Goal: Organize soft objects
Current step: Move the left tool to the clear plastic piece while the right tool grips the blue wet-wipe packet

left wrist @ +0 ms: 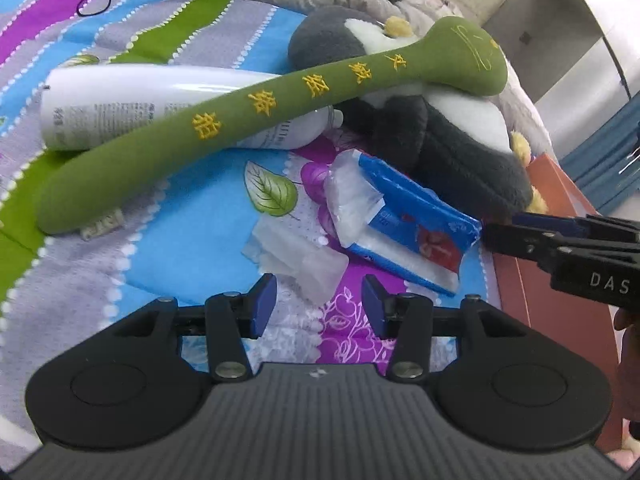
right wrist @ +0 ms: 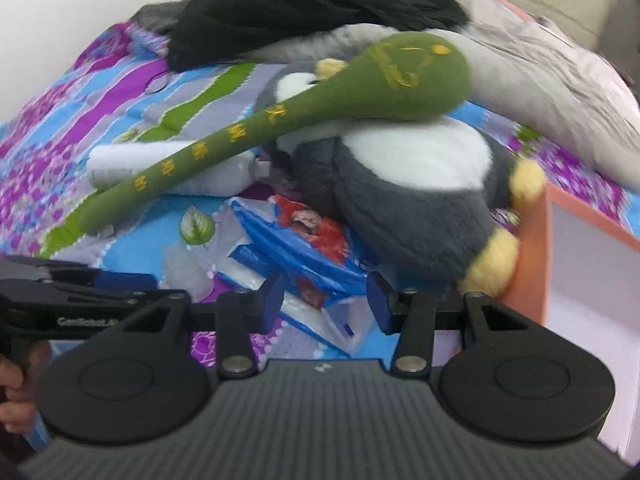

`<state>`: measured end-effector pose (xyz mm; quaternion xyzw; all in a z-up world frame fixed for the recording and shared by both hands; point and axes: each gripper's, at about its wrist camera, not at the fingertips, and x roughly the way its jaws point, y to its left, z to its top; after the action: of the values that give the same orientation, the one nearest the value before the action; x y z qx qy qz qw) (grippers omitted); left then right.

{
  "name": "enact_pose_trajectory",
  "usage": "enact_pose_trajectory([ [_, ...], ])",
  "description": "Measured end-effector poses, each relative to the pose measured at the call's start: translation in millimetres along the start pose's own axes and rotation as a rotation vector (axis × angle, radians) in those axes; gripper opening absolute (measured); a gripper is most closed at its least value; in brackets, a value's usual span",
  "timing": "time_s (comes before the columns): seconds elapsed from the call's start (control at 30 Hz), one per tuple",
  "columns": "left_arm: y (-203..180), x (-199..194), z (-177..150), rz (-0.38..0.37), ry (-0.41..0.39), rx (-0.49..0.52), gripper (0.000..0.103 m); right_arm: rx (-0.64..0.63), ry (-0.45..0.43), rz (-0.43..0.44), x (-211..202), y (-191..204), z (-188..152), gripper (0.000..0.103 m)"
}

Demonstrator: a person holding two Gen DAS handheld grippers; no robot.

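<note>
A long green plush stick [left wrist: 224, 120] with yellow characters lies across a white bottle [left wrist: 132, 100] and a grey-and-white penguin plush [left wrist: 460, 140]. A blue tissue pack [left wrist: 412, 232] and loose clear wrap [left wrist: 296, 256] lie on the patterned bedspread. My left gripper [left wrist: 320, 304] is open, just short of the clear wrap. My right gripper [right wrist: 326, 300] is open over the tissue pack's [right wrist: 304, 252] near end; it also shows in the left wrist view [left wrist: 492, 236] beside the pack. The penguin [right wrist: 412, 184] and green stick [right wrist: 280, 116] lie beyond it.
An orange box [right wrist: 540, 256] with a white inside stands at the right, against the penguin's feet. Black clothing [right wrist: 312, 4] and a grey quilt [right wrist: 540, 64] are piled at the back. A black hair tie [left wrist: 94, 4] lies on the bedspread far left.
</note>
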<state>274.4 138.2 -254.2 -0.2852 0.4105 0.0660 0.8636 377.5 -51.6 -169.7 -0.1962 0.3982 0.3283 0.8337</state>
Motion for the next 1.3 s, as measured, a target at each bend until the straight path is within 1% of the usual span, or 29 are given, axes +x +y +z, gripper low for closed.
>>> enact_pose_trajectory([
  [0.1, -1, -2, -4, 0.020, -0.039, -0.004, 0.053, -0.068, -0.009, 0.017, 3, 4, 3, 0.048],
  [0.17, 1, -2, -6, 0.029, -0.039, -0.029, 0.053, -0.056, 0.005, 0.004, 6, 1, 7, 0.048],
  [0.27, 4, 2, -6, 0.029, -0.043, -0.059, 0.053, -0.054, 0.015, 0.040, 14, -6, 9, 0.048],
  [0.4, 9, 4, -6, 0.032, -0.059, -0.112, 0.053, -0.073, 0.038, 0.030, 28, -10, 9, 0.048],
  [0.6, 4, 11, -2, 0.030, -0.065, -0.124, 0.053, -0.130, 0.068, 0.084, 42, -8, 12, 0.048],
  [0.67, 2, 13, -1, 0.043, -0.065, -0.123, 0.053, -0.147, 0.067, 0.081, 46, -6, 15, 0.048],
  [0.77, -1, 15, 0, 0.059, -0.067, -0.119, 0.051, -0.146, 0.089, 0.067, 54, -5, 16, 0.047],
  [0.8, -1, 16, 0, 0.059, -0.069, -0.113, 0.049, -0.156, 0.097, 0.060, 56, -3, 15, 0.045],
  [0.83, -2, 16, 0, 0.057, -0.068, -0.106, 0.044, -0.175, 0.107, 0.054, 58, 0, 14, 0.043],
  [0.87, -1, 17, 0, 0.050, -0.066, -0.105, 0.039, -0.193, 0.115, 0.050, 59, 3, 13, 0.039],
  [0.9, 0, 17, 0, 0.041, -0.061, -0.105, 0.037, -0.204, 0.119, 0.047, 60, 5, 12, 0.032],
  [0.93, 1, 16, 0, 0.033, -0.058, -0.103, 0.032, -0.209, 0.121, 0.044, 59, 6, 11, 0.028],
  [0.97, 1, 15, -1, 0.027, -0.056, -0.094, 0.028, -0.209, 0.123, 0.042, 58, 7, 11, 0.022],
  [1.0, 0, 14, -1, 0.026, -0.050, -0.074, 0.026, -0.208, 0.121, 0.036, 56, 8, 10, 0.018],
  [1.1, -3, 6, -6, 0.022, -0.052, -0.031, 0.023, -0.195, 0.102, 0.021, 46, 10, 6, 0.013],
  [1.3, -3, -19, -17, -0.002, -0.029, 0.004, 0.022, -0.118, 0.078, 0.003, 25, 13, -6, 0.010],
])
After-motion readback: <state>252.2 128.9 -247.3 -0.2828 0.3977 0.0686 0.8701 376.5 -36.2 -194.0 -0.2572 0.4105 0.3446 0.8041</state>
